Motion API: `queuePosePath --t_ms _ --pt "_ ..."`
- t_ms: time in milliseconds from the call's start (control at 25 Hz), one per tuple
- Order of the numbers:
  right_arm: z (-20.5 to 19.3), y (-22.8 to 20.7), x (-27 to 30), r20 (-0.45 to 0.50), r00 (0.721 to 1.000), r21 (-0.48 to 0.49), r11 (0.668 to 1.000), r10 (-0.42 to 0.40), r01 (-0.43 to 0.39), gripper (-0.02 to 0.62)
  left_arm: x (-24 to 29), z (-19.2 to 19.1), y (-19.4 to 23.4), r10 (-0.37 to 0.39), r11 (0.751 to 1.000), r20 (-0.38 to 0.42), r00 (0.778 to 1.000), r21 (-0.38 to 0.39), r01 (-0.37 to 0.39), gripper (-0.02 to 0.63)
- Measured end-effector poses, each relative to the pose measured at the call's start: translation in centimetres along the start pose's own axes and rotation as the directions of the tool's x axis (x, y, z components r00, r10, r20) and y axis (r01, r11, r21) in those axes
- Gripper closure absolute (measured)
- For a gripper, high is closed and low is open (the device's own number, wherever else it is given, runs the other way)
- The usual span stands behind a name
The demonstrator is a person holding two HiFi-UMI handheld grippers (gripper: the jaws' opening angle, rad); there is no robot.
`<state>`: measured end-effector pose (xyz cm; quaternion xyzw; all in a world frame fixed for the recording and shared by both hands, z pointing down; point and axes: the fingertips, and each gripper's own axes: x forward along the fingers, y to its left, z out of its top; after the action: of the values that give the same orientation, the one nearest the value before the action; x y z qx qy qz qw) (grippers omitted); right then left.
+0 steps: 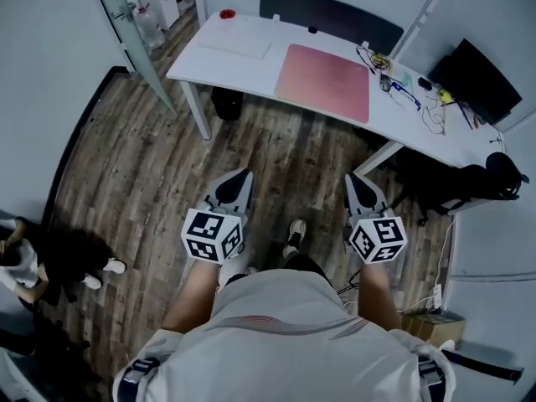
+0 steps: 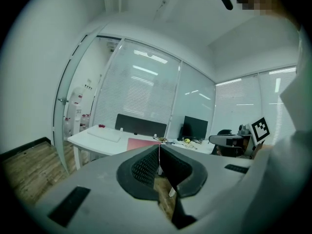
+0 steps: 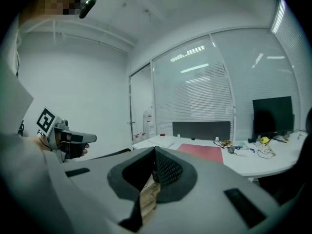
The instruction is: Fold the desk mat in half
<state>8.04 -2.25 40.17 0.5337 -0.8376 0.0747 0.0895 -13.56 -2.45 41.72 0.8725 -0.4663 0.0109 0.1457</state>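
Left tongs [image 1: 241, 178] and right tongs [image 1: 358, 181] are hovering closed and empty, well short of the far desk mat [image 1: 323, 82]; arriving closed risks shoving it askew.

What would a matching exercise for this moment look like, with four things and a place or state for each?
Things:
1. mat
2. monitor
3. left gripper
4. box

Places or states:
A. on the floor
B. lying flat and unfolded in the middle of the desk
C. shut, empty, held short of the desk
D. standing at the desk's right end

Pairs: 1-B, 2-D, 3-C, 4-A
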Motion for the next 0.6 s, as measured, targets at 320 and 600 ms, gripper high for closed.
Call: queuePosePath --t_ms 320,600 --pt "3.5 -8.5 9.1 0.038 0.998 -0.002 0.998 0.059 -0.059 0.544 10.7 3.9 2.1 0.057 0.998 0.017 0.998 0.029 -0.057 0.589" --pt "4.6 -17.6 15.6 0.021 0.996 0.009 0.997 0.082 -0.082 0.543 20.2 5.8 3.0 0.111 0.993 0.026 0.993 0.037 -0.112 0.589"
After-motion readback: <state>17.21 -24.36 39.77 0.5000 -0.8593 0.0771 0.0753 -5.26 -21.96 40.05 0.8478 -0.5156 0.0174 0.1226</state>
